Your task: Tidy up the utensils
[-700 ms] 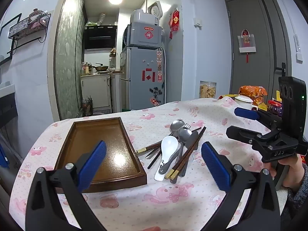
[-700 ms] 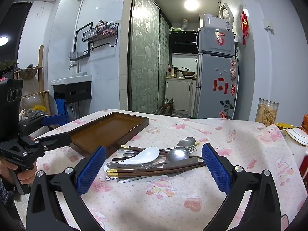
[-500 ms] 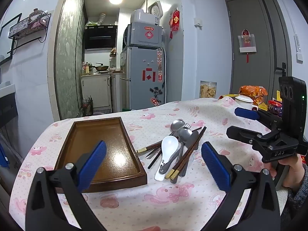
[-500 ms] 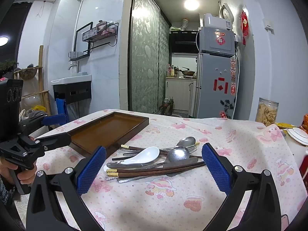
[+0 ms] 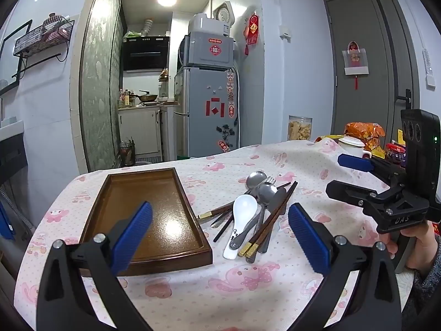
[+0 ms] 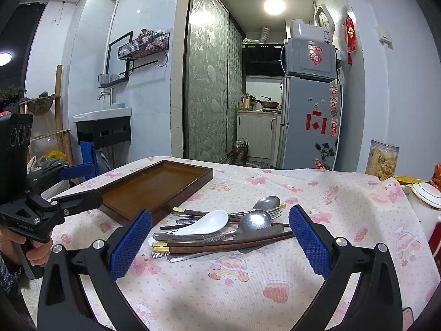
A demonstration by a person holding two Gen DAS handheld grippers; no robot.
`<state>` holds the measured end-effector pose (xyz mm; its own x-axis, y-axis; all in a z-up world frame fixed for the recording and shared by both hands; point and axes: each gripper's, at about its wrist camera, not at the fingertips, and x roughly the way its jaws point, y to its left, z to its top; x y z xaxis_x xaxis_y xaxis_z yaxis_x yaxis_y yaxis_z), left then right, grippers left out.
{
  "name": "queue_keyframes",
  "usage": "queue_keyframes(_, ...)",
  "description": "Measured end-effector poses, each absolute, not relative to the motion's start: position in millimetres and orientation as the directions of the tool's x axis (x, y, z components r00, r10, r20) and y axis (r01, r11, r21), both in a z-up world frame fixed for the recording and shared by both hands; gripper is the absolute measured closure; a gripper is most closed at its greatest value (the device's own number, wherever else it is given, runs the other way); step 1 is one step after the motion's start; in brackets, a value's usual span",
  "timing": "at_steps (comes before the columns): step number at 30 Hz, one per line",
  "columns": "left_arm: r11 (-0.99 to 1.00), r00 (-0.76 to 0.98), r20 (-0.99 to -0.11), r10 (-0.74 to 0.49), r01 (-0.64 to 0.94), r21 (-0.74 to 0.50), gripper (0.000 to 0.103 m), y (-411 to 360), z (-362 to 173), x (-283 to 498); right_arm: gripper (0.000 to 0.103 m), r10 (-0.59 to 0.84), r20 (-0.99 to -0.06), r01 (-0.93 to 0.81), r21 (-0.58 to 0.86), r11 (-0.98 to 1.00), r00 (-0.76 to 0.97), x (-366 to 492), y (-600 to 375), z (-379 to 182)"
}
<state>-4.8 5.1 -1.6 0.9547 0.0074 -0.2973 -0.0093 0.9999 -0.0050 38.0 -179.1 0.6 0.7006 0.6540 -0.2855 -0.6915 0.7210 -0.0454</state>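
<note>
A pile of utensils lies on the pink-patterned tablecloth: a white ceramic spoon (image 5: 242,215) (image 6: 205,222), metal spoons (image 5: 266,191) (image 6: 255,219), a fork, and dark wooden chopsticks (image 5: 271,220) (image 6: 228,244). An empty brown wooden tray (image 5: 148,193) (image 6: 154,184) sits just left of the pile. My left gripper (image 5: 220,234) is open and empty, hovering near the tray's front corner and the pile. My right gripper (image 6: 220,237) is open and empty, just in front of the pile; it also shows in the left wrist view (image 5: 355,176).
A white lidded bowl (image 5: 352,144) (image 6: 425,191), snack bags (image 5: 363,131) and a jar (image 5: 395,150) crowd the table's right end. A clear jar of snacks (image 6: 381,160) stands beyond. A fridge (image 5: 209,110) and a kitchen doorway are behind the table.
</note>
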Motion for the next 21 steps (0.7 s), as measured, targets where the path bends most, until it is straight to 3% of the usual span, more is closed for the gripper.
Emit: queue_keyframes(21,1.000,0.955,-0.297,0.017,-0.018,-0.001,0.003,0.7,-1.4,-0.3,0.003,0.654,-0.287,-0.692,-0.044,0.721,0.700,39.2,-179.2,0.1)
